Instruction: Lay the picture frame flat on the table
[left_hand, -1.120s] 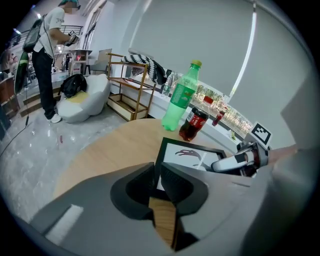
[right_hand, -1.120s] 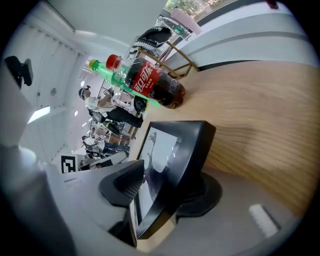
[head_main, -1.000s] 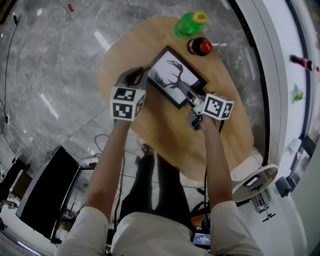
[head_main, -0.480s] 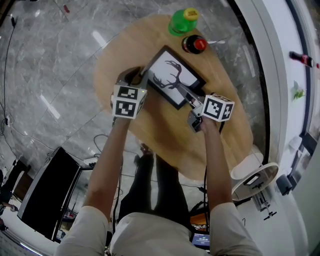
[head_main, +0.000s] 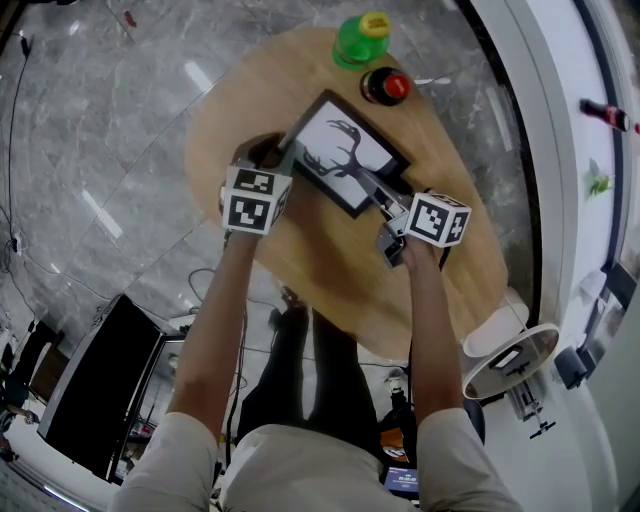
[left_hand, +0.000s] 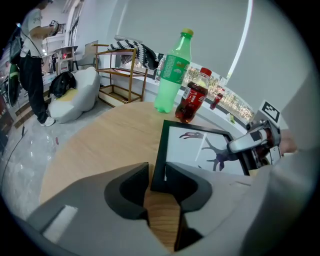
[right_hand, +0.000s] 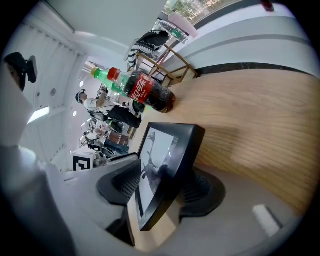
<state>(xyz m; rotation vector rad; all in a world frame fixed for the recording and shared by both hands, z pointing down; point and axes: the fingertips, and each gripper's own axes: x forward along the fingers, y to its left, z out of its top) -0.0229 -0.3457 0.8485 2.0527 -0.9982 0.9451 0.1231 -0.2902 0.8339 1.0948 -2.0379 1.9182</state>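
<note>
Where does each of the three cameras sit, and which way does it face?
Head view: on the person's head, looking steeply down at the table; both forearms, the left gripper and right gripper show.
Left gripper view: on the left gripper, facing across the table toward the green bottle and cola bottle; its jaws have just been opening, picture frame corner between them.
Right gripper view: on the right gripper, facing the cola bottle; jaws likewise just opening, picture frame between them.
Both gripper views share picture frame and bottles.
</note>
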